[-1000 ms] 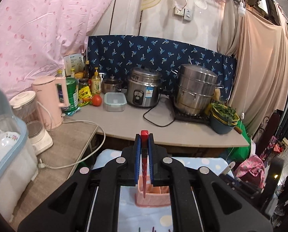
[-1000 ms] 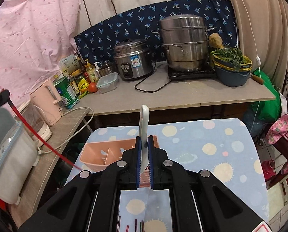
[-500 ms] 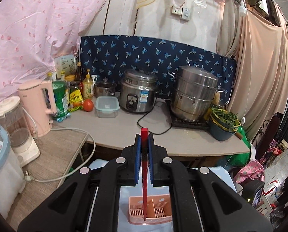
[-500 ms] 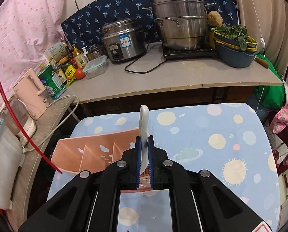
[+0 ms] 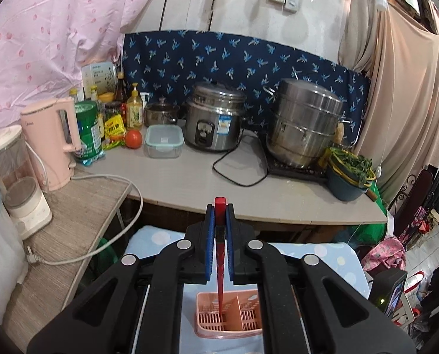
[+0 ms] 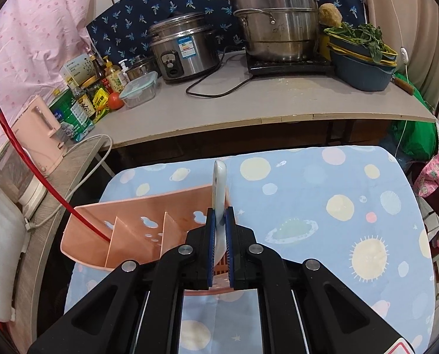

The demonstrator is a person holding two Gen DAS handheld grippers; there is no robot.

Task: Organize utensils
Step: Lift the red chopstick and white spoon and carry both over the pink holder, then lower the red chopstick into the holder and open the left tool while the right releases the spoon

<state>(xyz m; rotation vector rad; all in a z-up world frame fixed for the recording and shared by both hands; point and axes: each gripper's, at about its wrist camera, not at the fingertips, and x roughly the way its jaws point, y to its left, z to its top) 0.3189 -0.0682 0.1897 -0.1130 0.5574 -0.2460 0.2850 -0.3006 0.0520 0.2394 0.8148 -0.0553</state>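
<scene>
Left gripper: clamped on a red chopstick, blue pads pressed to both its sides, the top end poking up above them.
Red chopstick: its tip is down inside the pink utensil caddy, in the compartment left of the divider. From the right wrist view the same stick slants into the caddy's leftmost cell, and its very tip drops out of sight behind a partition.
Right gripper: closed on a white utensil, handle end standing up between the pads.
White utensil: lower part curves down behind the gripper body; whether it's a spoon or a ladle, I can't tell, the working end is hidden.
Pink utensil caddy: sits on the blue planet-print cloth, near its left edge. Its near wall and right end are covered by the right gripper.
Caddy floor: slotted, seen only from the left wrist view, and partly cut off by the black gripper arms.
Background: the counter is behind, well apart from the caddy.
</scene>
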